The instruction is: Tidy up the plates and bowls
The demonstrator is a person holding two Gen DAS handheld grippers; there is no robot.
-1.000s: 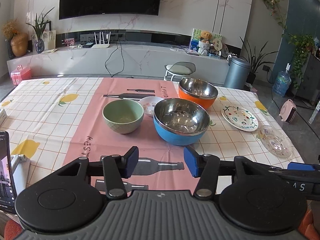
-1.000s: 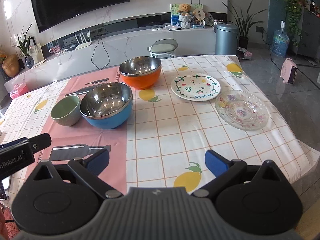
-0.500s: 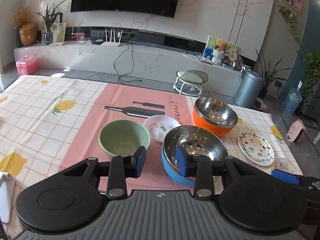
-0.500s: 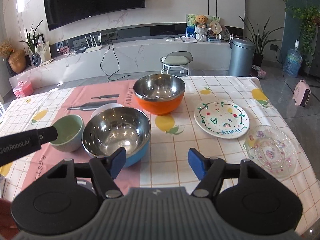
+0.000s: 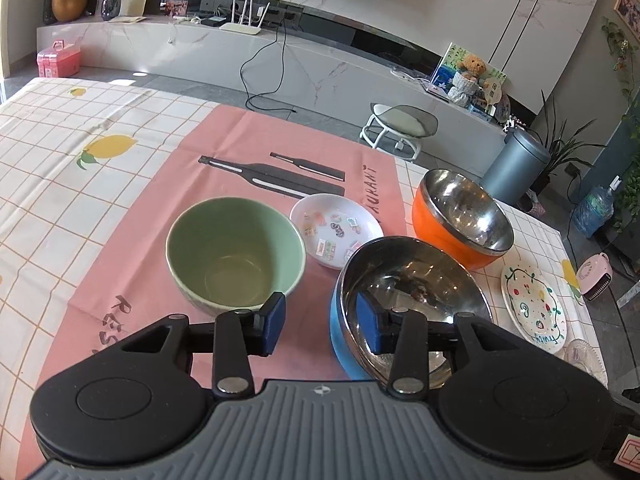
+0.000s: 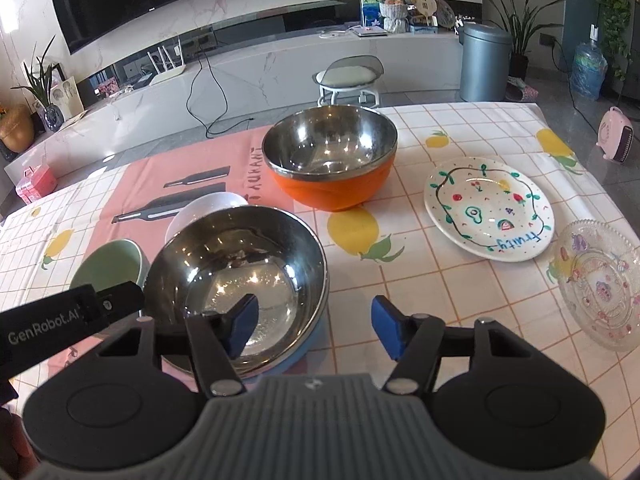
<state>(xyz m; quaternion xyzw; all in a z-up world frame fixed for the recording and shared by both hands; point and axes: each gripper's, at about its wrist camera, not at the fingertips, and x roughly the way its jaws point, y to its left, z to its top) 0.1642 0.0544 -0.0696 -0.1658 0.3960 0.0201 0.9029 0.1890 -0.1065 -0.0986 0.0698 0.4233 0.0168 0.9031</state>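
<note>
Bowls and plates sit spread over the tabletop (image 6: 460, 320), none stacked yet. Nearest is the blue bowl (image 6: 240, 276) with its steel lining, and both tools straddle its rim. The left gripper (image 5: 320, 318) has jaws parted at a middling width, one pad inside the bowl, the other outside over the pink mat (image 5: 160, 184). The right gripper (image 6: 314, 330) is spread wider, one pad over the steel interior, the other outside above the checked cloth. Neither holds anything.

Just left of it stands the green bowl (image 5: 234, 256); behind sit the small sticker plate (image 5: 336, 230) and the orange bowl (image 6: 332, 160). The fruit plate (image 6: 490, 208) and glass plate (image 6: 600, 284) lie well to the right.

My judgement: the slick, curved steel could slip from a shallow pinch, and closing unevenly may tip the bowl into the green one beside it.
</note>
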